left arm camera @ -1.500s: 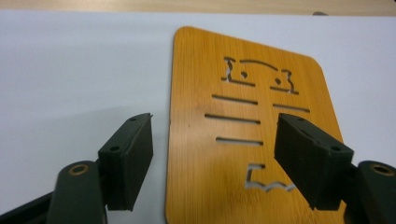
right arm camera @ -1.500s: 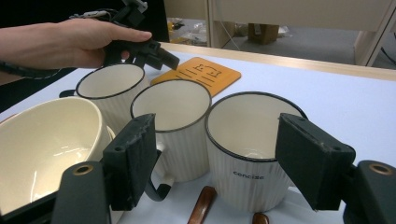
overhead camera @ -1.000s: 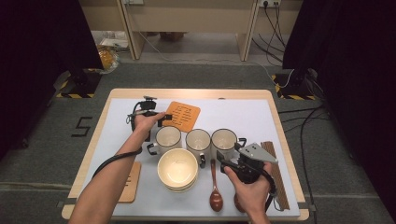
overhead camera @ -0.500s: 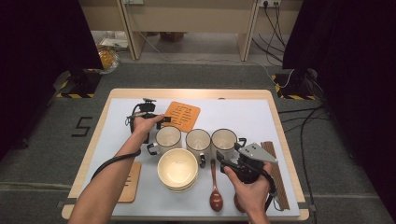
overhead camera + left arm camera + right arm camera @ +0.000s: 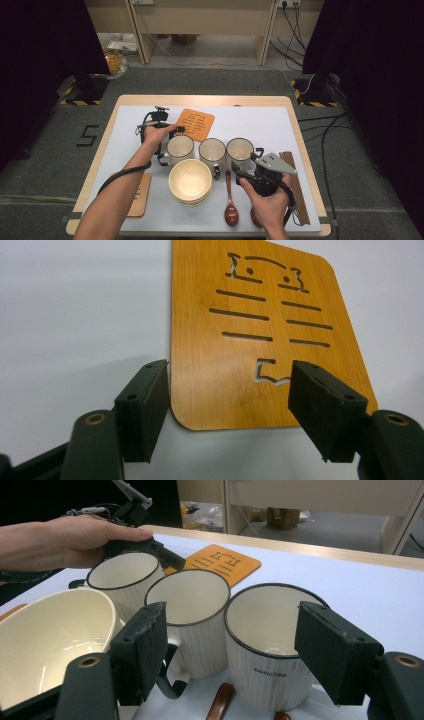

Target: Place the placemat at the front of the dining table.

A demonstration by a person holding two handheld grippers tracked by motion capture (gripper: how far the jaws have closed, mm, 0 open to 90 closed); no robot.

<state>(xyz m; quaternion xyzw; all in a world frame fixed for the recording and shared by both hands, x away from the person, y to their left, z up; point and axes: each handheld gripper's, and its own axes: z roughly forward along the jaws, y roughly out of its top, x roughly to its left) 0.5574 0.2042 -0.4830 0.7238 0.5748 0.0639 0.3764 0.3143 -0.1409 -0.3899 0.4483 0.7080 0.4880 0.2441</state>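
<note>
Left hand-held gripper, centre-left of the high view, sits at the near-left corner of the orange bamboo coaster. In the left gripper view its jaws straddle the coaster's rounded near corner, wide apart, pads not pressing on it. The jaws have just been closing a bit with the coaster corner between them; released, no grip yet. Coaster lies flat on the desk, upper middle of the high view, with cut-out slots and a cartoon face pattern.

Right hand-held gripper, lower right of the high view, is released and holds nothing. In the right gripper view the jaws stand wide, aimed at the nearest white ribbed mug, printed "concise". Pads not touching it.

Three white mugs in a row mid-desk: left mug, middle mug, right mug, close side by side. Cream bowl just in front of the left and middle mugs. Dark wooden spoon lies below the row, right of the bowl. Second coaster at the lower left desk edge, partly under the left forearm. Dark slatted mat at the right edge of the desk, beside the right hand.
</note>
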